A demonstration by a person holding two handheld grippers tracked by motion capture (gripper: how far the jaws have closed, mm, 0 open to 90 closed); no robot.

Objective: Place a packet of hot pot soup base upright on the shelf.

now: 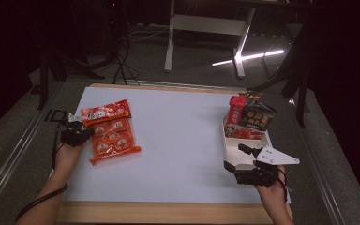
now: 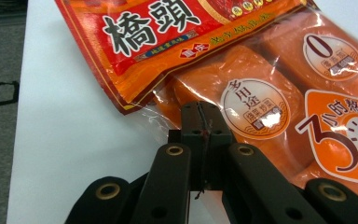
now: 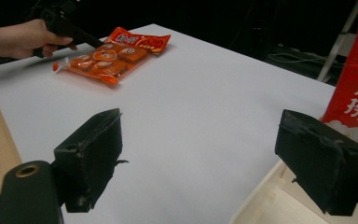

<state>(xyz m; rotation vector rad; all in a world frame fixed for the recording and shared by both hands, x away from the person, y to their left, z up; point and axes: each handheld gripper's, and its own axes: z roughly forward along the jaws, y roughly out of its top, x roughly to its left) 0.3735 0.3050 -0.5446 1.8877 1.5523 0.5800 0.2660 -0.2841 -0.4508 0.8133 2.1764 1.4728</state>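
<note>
Black jaws of your left gripper (image 2: 200, 122) were pinched shut on the clear edge of the orange snack pack (image 2: 279, 107) at the table's (image 1: 178, 136) left edge. Grasp made; next you needed a clean lift toward the tray (image 1: 241, 149), where your right gripper (image 3: 214, 163) waited open.

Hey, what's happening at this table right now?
A person works with a tool in each hand. The left tool is shut on the clear edge of the orange packet, which lies partly under a red packet. The right tool is open beside the white tray that holds other snack packs.
</note>
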